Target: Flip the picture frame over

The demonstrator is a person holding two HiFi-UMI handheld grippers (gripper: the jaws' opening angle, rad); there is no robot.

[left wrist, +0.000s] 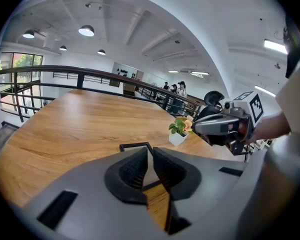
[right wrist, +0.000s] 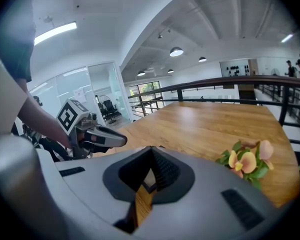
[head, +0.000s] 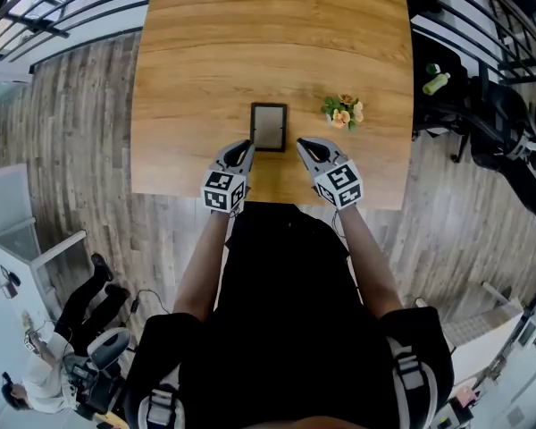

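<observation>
The picture frame (head: pixel 269 127) lay flat on the wooden table (head: pixel 268 34), near its front edge and just ahead of both grippers, with a small flowering plant (head: pixel 343 111) standing apart to its right. From the head view the frame showed a dark border round a pale grey panel, but whether that panel was glass or backing could not be made out. The left gripper (head: pixel 243 146) hung close to the frame's near left corner and the right gripper (head: pixel 305 143) just off its near right corner; from above it was unclear whether either tip touched the frame or the table. In the left gripper view the left gripper (left wrist: pixel 150 151) had its jaws drawn together with only a thin slit between the ribbed pads and nothing held in it. Its grey body hid most of the frame (left wrist: pixel 135 146), leaving the far edge and one corner in sight. The right gripper (left wrist: pixel 196 128) appeared there at the right, its tips closed, partly overlapping the plant (left wrist: pixel 180 129) in its white pot. In the right gripper view the right gripper (right wrist: pixel 151 151) likewise had its jaws pressed shut and empty — only a sliver of the frame (right wrist: pixel 147 176) showed through the gap beneath the tips. The plant (right wrist: pixel 247 161) was cut off below by the gripper's body, its pot hidden, and the left gripper (right wrist: pixel 124 141) reached in from the left.
</observation>
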